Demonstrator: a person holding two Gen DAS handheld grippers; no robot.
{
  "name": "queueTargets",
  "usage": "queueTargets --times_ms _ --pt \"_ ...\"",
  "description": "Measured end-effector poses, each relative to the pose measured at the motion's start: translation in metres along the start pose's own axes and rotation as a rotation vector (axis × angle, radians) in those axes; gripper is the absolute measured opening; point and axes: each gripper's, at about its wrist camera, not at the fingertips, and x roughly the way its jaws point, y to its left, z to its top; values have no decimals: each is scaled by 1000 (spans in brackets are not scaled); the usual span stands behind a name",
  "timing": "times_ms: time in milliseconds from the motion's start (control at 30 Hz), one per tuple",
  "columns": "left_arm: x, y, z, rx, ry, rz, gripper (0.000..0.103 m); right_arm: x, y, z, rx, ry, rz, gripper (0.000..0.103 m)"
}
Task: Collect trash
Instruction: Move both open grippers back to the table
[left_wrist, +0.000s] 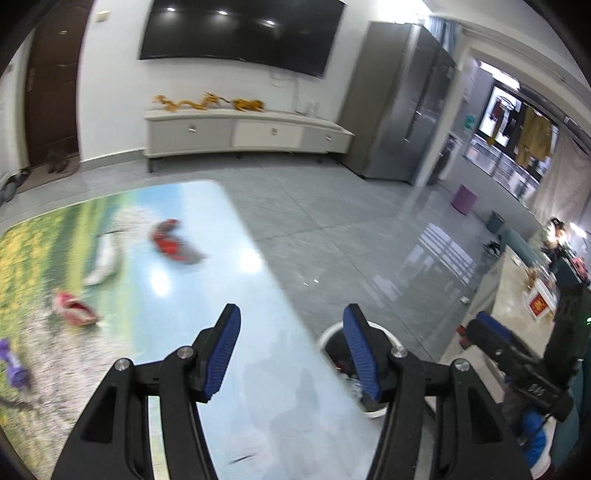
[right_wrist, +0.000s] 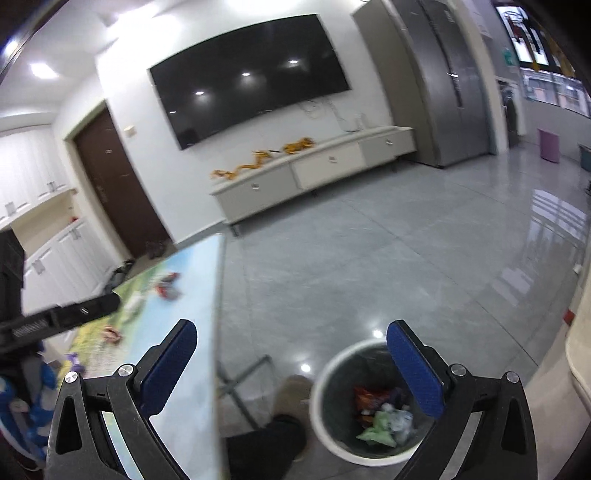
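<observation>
My left gripper (left_wrist: 291, 317) is open and empty above the near right edge of the table (left_wrist: 207, 295). On the table lie a red wrapper (left_wrist: 171, 242), a white crumpled piece (left_wrist: 105, 262), a pink-red wrapper (left_wrist: 74, 310) and a purple wrapper (left_wrist: 13, 363). My right gripper (right_wrist: 291, 334) is open and empty above the floor, beside the table's edge (right_wrist: 216, 295). A white trash bin (right_wrist: 369, 402) with wrappers inside stands on the floor under its right finger. The bin's rim also shows in the left wrist view (left_wrist: 332, 334). The wrappers show small in the right wrist view (right_wrist: 166, 286).
A person's shoe and dark trouser leg (right_wrist: 288, 406) are next to the bin. The table's metal leg (right_wrist: 243, 380) is below its edge. A white TV cabinet (left_wrist: 243, 134), a wall TV (left_wrist: 240, 33) and a grey fridge (left_wrist: 402, 103) stand far off across grey floor tiles.
</observation>
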Motion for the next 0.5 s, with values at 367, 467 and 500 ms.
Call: queueTargets --times_ms 367,467,500 --pt "-79 119 -26 -110 -113 202 56 42 134 0 -229 97 135 103" --pt "-90 151 -36 -149 -111 253 56 56 168 -7 -280 138 174 103" --pt "-94 162 -41 -160 -109 269 56 61 178 -9 -294 151 187 103"
